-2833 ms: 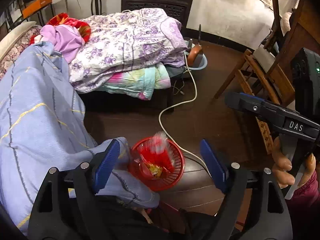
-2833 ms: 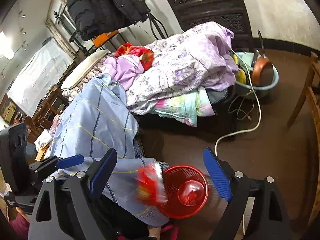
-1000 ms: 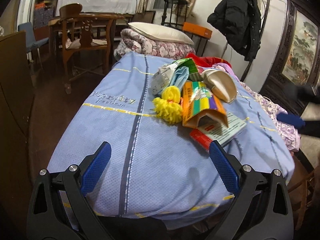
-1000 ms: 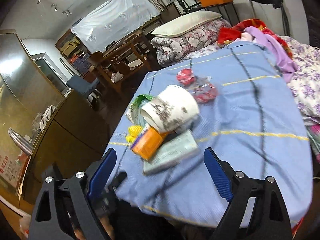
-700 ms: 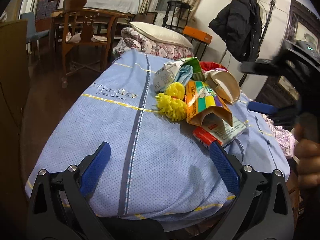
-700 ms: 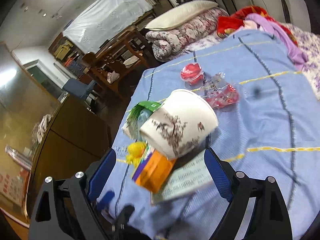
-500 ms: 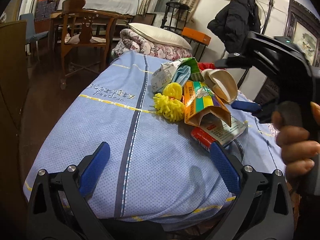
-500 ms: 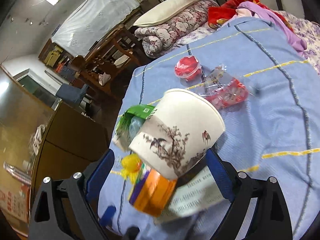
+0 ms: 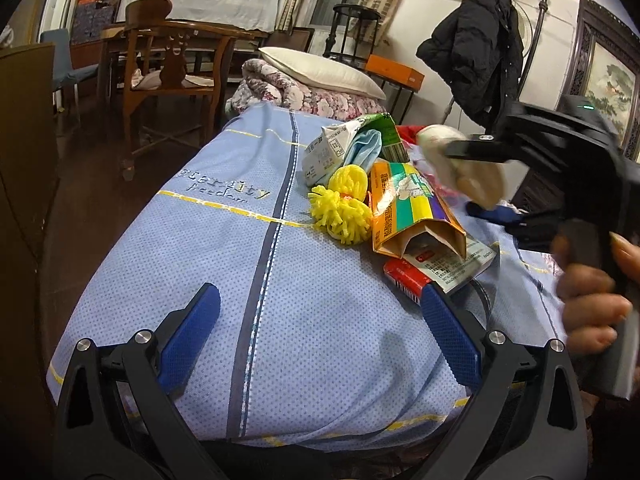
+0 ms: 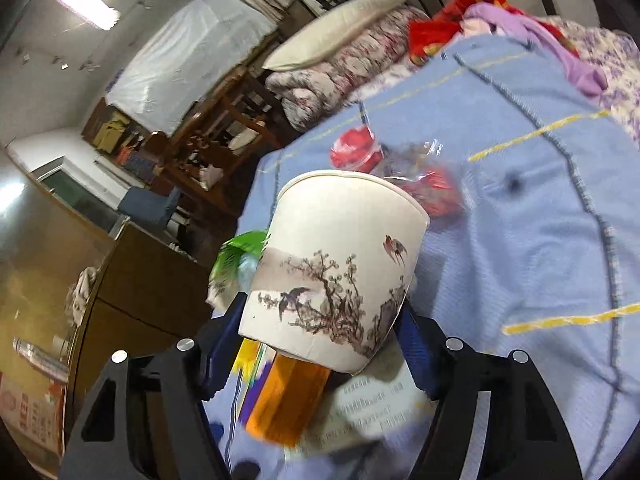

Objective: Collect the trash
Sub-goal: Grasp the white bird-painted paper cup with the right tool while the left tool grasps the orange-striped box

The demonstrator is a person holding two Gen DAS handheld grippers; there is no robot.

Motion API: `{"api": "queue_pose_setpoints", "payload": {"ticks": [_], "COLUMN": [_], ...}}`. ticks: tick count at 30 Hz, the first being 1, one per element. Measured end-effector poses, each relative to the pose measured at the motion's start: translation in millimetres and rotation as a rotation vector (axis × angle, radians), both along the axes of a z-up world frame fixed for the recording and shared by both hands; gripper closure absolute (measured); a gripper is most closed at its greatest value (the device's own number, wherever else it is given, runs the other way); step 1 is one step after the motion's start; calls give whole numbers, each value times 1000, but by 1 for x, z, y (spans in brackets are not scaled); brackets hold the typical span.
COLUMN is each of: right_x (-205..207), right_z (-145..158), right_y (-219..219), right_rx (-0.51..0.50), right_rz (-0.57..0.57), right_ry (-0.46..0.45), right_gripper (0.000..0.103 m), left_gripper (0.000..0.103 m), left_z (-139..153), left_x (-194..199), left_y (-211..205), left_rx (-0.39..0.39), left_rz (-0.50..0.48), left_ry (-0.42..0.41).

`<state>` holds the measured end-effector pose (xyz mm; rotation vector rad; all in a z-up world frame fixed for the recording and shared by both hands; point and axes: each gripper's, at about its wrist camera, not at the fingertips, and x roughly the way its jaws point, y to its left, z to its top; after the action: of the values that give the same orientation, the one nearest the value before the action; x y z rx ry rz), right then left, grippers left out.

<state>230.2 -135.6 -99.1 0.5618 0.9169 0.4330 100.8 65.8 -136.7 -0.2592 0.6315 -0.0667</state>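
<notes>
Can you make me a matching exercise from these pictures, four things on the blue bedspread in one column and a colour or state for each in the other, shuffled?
Things:
1. paper cup
2. pom-pom
3. carton
4. left gripper

States:
A. yellow, lying on the bedspread
B. between the right gripper pads
C. open, empty
D. striped, lying with its end open

Pairs: 1-B, 2-A, 3-D, 4-C

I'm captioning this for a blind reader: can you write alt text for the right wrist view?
The right gripper has just been closing around a white paper cup printed with ink-style branches and birds, lying on a blue bedspread above an orange carton and red wrappers.
</notes>
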Motion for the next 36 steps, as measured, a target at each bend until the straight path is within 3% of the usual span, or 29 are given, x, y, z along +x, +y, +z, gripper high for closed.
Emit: {"api": "queue_pose_setpoints", "payload": {"ticks": [5,10,18,26,28,33,36], "right_x": [-40,-71,-74,-74,-74,-72,-72], "right_z": [18,11,-16,-24,-24,-25,-26], "right_y": [-37,-80,-101,-108,-111,-115,-112], "right_rx": [-37,-135,-234,-252,-253,-243,-260], "right_rz": [-18,-71,-117,-135,-147,-157,-157], "right_ry": [-89,-102,-90,-116,-123,-121,-129], "right_gripper": [33,32,32,24,23,22,22], "left_gripper": [7,7,7,8,15,46,49], "left_z": [1,13,47,36,30,25,27], "left_x": [1,-2,39,73,75,79,78], "left_y": [-3,-9,-52,-75,-79,-76,-71], "left_rx": [17,16,100,158,176,169,149], "left_rz": [4,-26,-136,-169,-173,-174,-180], "left_ry": [8,-6,-13,57,70,88,91]}}
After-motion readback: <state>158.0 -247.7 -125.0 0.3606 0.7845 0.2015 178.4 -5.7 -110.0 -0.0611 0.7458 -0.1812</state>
